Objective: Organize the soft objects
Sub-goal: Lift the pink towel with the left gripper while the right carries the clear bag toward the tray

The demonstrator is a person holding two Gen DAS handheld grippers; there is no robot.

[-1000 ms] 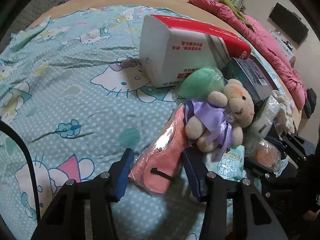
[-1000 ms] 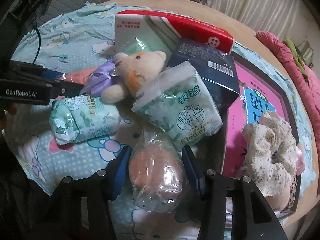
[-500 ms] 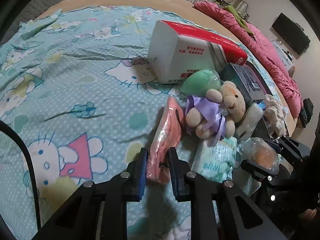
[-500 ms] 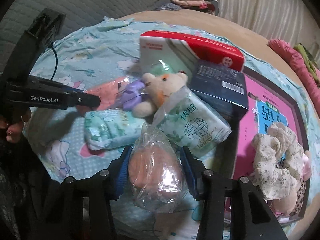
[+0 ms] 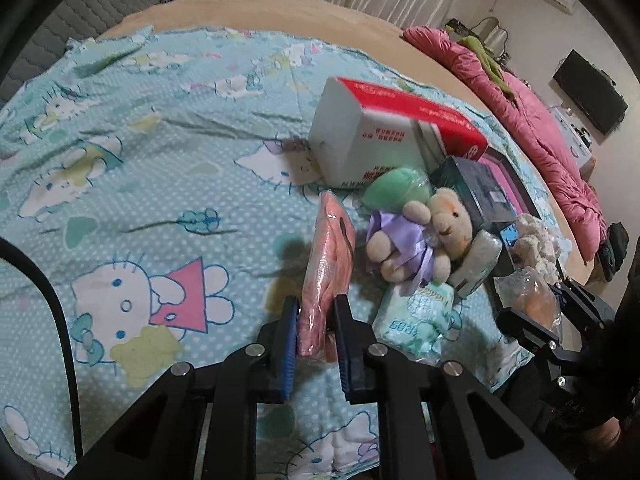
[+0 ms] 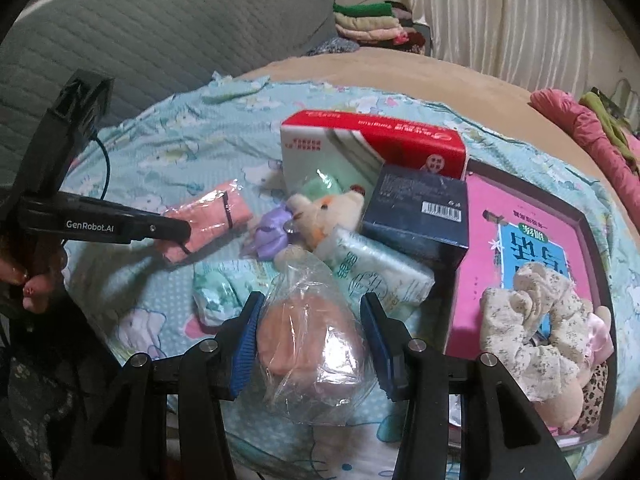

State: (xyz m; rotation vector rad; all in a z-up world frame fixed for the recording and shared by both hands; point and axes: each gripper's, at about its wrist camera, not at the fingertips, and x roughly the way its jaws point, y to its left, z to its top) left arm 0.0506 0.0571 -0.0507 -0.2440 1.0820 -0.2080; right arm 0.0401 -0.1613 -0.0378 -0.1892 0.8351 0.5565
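pink packet (image 5: pixel 326 264) pinched in tilted left hand-held gripper (image 5: pixel 316 322).

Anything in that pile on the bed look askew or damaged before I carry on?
Nothing looks damaged or spilled. The red-and-white tissue box sits tilted, propped on the pile; the dark box leans across the pink book. The teddy bear lies on its side.

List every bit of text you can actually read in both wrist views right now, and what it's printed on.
"GenRobot.AI": side of the left claw, seen from the right wrist.
Red and white box: rows of red print, too blurred to read.
Dark blue box: barcode and fine print, too small.
Pink book: large characters, partly covered by the scrunchie, not readable.
Green tissue packs: blue lettering, too distorted.
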